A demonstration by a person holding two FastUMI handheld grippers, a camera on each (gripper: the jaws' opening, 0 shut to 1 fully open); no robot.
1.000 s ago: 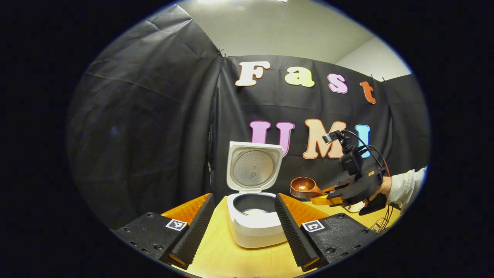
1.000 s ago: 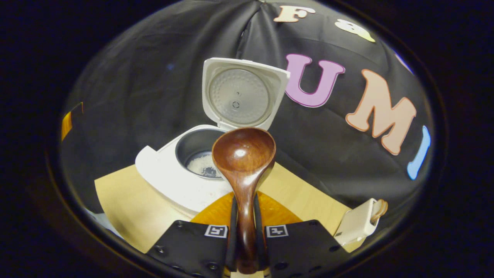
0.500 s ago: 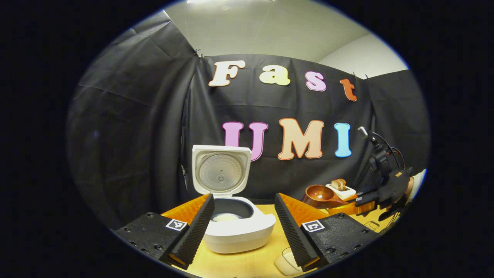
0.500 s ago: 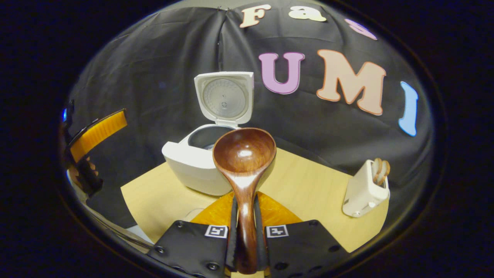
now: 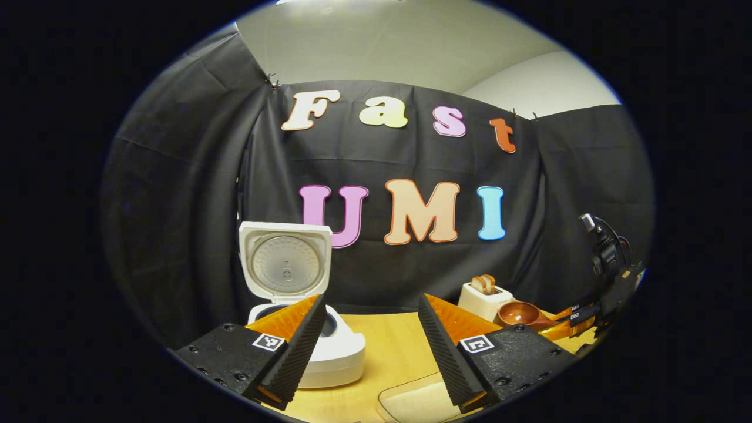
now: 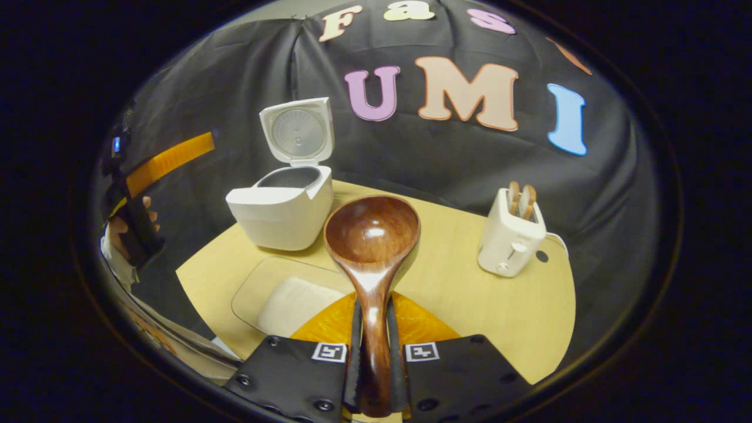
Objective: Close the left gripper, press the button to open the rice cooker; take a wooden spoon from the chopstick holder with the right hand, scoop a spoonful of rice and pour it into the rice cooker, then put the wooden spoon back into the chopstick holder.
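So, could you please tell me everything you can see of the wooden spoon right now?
The wooden spoon is dark reddish-brown glossy wood with a round, deep bowl and a slim handle. Its bowl faces up and looks empty. The right gripper clamps the handle between both fingers, with the bowl sticking forward above the table, in the air. In the left gripper view it shows in front of the toaster.

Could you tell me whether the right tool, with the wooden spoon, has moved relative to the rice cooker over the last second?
Yes. The right tool has backed away with the wooden spoon; the rice cooker now sits farther off.
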